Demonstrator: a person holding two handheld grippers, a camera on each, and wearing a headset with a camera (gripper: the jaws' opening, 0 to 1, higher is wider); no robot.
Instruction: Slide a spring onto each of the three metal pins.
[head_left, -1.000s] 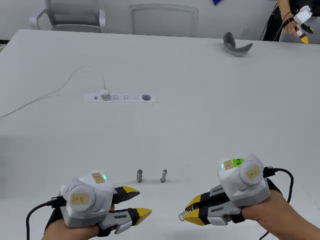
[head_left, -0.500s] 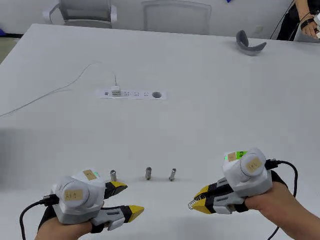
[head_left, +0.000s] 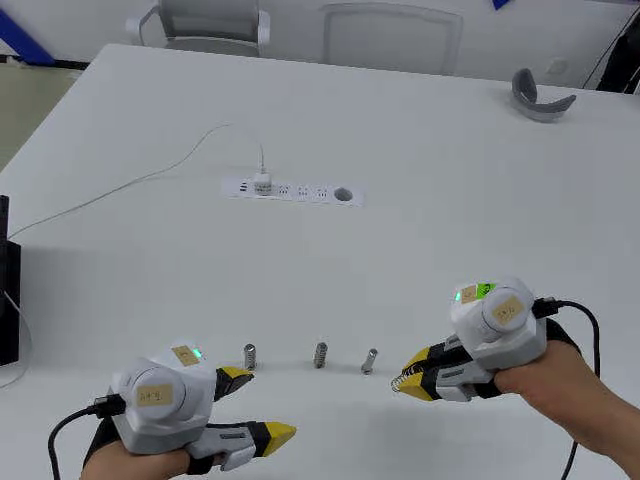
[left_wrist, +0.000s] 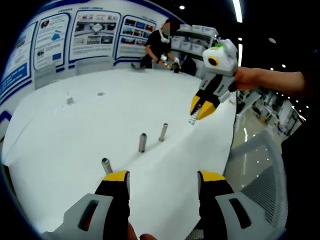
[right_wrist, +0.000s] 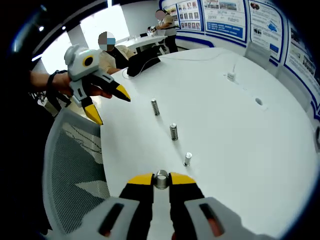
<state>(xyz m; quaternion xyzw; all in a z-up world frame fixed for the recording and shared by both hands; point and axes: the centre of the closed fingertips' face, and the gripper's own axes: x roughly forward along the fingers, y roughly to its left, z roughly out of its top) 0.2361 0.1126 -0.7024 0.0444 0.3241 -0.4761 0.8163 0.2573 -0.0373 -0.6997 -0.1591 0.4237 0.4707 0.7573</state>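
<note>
Two yellow-tipped jaws of the left gripper (head_left: 262, 404) stand wide apart and hold nothing. This gripper is to the left of the middle pin (head_left: 320, 354) and nearer to the person. Just left of the middle pin, on the white table (head_left: 450, 200), stands the left pin (head_left: 250, 355) with a fitted spring (right_wrist: 155, 107) on it, and the middle pin wears one too. Just right of the middle pin stands the right pin (head_left: 370, 361), which is bare and smooth. Further right of the middle pin, close beside the bare one but not touching it, is the loose spring (head_left: 403, 378). The right gripper (head_left: 412, 372) pinches it between its nearly closed jaws. In the right gripper view the round end of this spring looks out between the tips. Well beyond the middle pin lies a white power strip (head_left: 290, 190) with one charger (head_left: 263, 182) plugged in.
</note>
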